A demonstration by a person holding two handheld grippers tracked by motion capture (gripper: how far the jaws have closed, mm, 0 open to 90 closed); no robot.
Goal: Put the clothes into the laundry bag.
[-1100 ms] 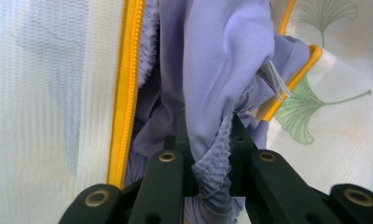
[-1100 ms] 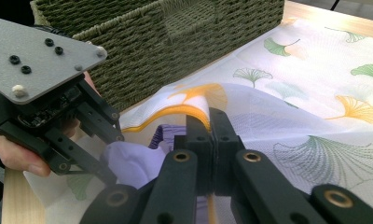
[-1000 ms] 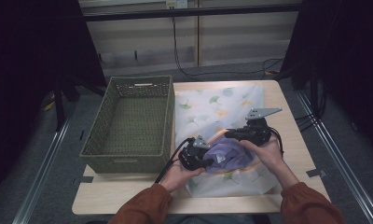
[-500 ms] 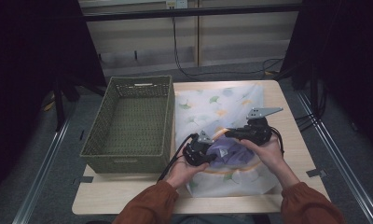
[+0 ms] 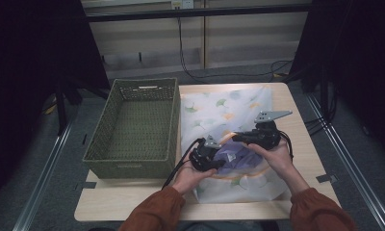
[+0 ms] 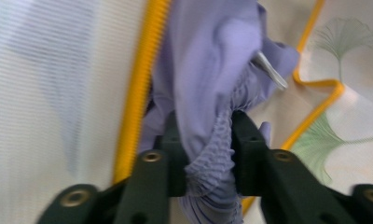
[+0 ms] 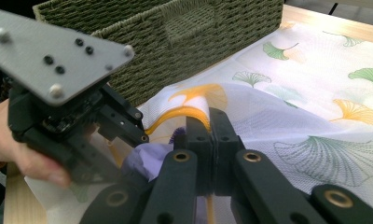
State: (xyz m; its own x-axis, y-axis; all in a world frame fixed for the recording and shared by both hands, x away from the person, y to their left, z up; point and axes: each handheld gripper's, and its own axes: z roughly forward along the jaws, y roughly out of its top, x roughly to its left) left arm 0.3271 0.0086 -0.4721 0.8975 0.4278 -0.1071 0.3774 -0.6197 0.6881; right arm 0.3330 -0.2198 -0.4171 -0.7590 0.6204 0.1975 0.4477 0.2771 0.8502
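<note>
A purple cloth (image 5: 237,155) is bunched at the mouth of a white mesh bag (image 5: 219,108) printed with ginkgo leaves, lying on the right half of the table. My left gripper (image 5: 221,162) is shut on the purple cloth (image 6: 208,140), right beside the bag's yellow zipper (image 6: 138,84). My right gripper (image 5: 237,138) is shut on the bag's edge (image 7: 196,105) by the zipper and holds it raised above the cloth. In the right gripper view the left gripper (image 7: 135,126) sits close at the left, with the purple cloth (image 7: 142,163) below it.
A green woven basket (image 5: 128,168) stands on the left half of the table, touching the bag's left side; its wall (image 7: 175,42) rises just behind both grippers. Bare wooden table (image 5: 133,197) lies in front of it. Cables hang at the back.
My left gripper with the purple cloth has shifted a little to the right, closer to the right gripper. The right gripper has stayed almost still on the bag's edge.
</note>
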